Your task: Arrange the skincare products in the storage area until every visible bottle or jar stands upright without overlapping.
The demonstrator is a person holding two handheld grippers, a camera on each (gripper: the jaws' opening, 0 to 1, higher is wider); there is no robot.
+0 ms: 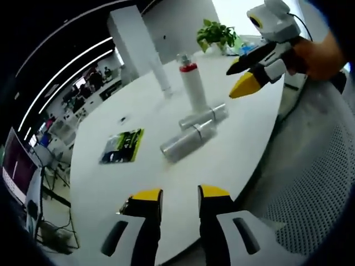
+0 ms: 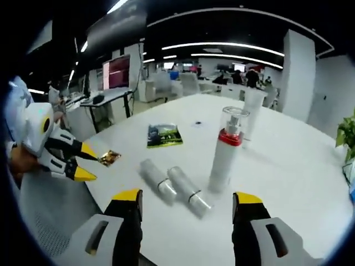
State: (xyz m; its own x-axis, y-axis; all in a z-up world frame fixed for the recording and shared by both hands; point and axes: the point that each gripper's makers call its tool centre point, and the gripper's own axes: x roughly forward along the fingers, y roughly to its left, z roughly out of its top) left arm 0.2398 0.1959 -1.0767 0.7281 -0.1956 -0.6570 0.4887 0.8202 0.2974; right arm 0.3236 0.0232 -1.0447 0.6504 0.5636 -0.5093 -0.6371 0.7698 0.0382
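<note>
A white bottle (image 1: 191, 83) (image 2: 226, 158) with a red band and a clear cap stands upright on the round white table (image 1: 138, 183) (image 2: 288, 166). Two silver tubes (image 1: 204, 116) (image 1: 186, 141) lie on their sides just in front of it, side by side (image 2: 157, 178) (image 2: 188, 191). My left gripper (image 1: 180, 194) is open at the table's near edge, short of the tubes, and it hangs off the table's left side (image 2: 83, 162). My right gripper (image 2: 187, 198) is open wide in front of the tubes and the bottle. A hand holds it above the table's far right edge (image 1: 247, 75).
A tall white container (image 1: 161, 75) (image 2: 252, 111) stands behind the bottle. A green and black packet (image 1: 123, 146) (image 2: 163, 135) lies flat on the table, and a small brown sachet (image 2: 109, 158) lies by the edge. A potted plant (image 1: 216, 34) is at the far side. A mesh chair (image 1: 316, 188) is beside the table.
</note>
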